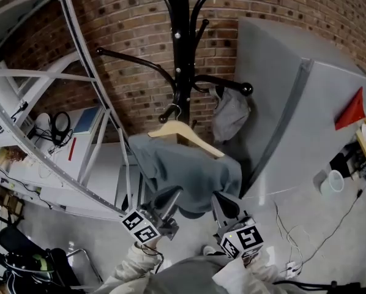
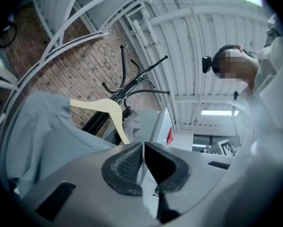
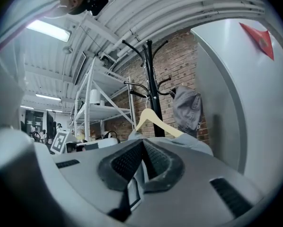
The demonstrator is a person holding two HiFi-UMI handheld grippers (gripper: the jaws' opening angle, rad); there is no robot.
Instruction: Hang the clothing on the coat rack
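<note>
The grey garment (image 1: 184, 169) hangs just above and ahead of both tools, draped over a wooden hanger (image 1: 198, 141) close in front of the black coat rack (image 1: 180, 54). The left tool (image 1: 174, 195) and the right tool (image 1: 218, 199) reach up under its lower hem, side by side and near each other. In each gripper view the pads are drawn together. Each seems to be pinching a thin fold of the hem, though the cloth between the pads is hard to make out. The hanger's long axis runs from upper left to lower right in the head view, tilted, with the right end lower. Cloth covers its left arm and middle, while the right arm is bare. The right tool is nearer that bare end, so it looks better placed to pull cloth across. The hanger's hook (image 1: 174, 110) points up and back toward the pole, right beside the knob of a short lower peg (image 1: 164, 118). Whether it rests on the peg cannot be told. Another grey piece of clothing (image 1: 231, 114) hangs from the rack's right peg, just beyond the hanger's bare end.
</note>
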